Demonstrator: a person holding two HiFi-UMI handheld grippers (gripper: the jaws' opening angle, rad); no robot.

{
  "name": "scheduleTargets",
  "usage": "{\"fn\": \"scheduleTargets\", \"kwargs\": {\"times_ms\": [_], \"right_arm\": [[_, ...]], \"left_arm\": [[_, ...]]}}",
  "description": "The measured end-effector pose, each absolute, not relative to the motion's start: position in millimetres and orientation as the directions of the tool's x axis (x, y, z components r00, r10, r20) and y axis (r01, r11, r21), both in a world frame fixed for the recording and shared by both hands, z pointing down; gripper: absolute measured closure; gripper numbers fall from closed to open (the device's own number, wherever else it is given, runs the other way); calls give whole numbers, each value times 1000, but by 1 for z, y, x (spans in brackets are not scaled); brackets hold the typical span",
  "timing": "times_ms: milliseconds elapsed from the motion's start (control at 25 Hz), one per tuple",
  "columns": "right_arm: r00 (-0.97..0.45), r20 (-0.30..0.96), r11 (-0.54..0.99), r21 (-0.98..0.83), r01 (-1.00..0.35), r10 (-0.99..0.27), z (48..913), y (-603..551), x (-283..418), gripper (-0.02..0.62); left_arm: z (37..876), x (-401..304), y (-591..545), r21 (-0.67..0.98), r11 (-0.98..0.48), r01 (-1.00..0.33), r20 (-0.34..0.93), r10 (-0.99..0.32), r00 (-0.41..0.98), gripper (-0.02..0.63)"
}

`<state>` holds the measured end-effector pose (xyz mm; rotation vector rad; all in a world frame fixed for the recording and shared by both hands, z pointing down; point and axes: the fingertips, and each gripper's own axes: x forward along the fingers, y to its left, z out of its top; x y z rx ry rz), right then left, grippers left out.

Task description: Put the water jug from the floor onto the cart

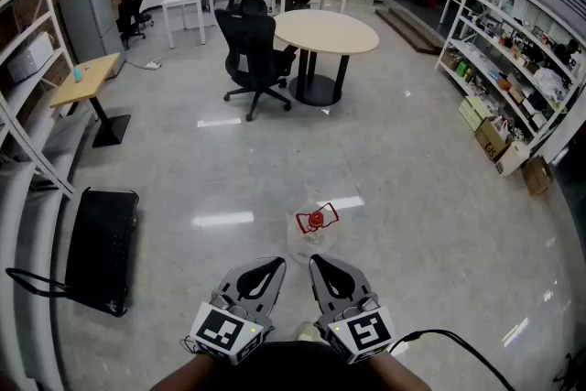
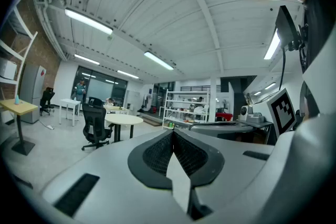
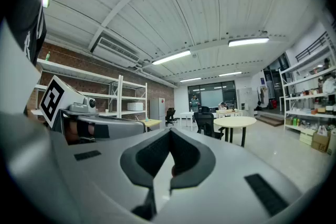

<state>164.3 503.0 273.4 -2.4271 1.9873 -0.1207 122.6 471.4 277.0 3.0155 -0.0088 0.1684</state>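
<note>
Clear plastic, red-capped water jug [image 1: 314, 232] is stood upright on the glossy floor [image 1: 412, 224], just ahead of the right hand-held gripper [image 1: 318, 263], the nearer one. Both it and the left hand-held gripper [image 1: 277, 264] are pressed together, empty.

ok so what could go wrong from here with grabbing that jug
1. The left tool and right tool are both shut and level, while the water jug sits low on the floor; going in like that may tip it, not grip it.
2. The jug is clear against the glossy floor and only its red handle stands out, so its body is easy to misjudge.
3. The cable behind the right tool might snag.
</note>
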Motion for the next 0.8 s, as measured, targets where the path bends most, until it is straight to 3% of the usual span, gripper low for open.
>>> {"fn": "scheduleTargets", "kwargs": {"times_ms": [560, 800], "right_arm": [[220, 59, -222, -47, -974, -974, 279, 494, 184, 594], [229, 24, -230, -143, -962, -973, 283, 501, 195, 592]], "left_arm": [[284, 143, 460, 127, -992, 15, 126, 31, 992, 601], [295, 153, 462, 140, -990, 27, 135, 46, 990, 601]]}}
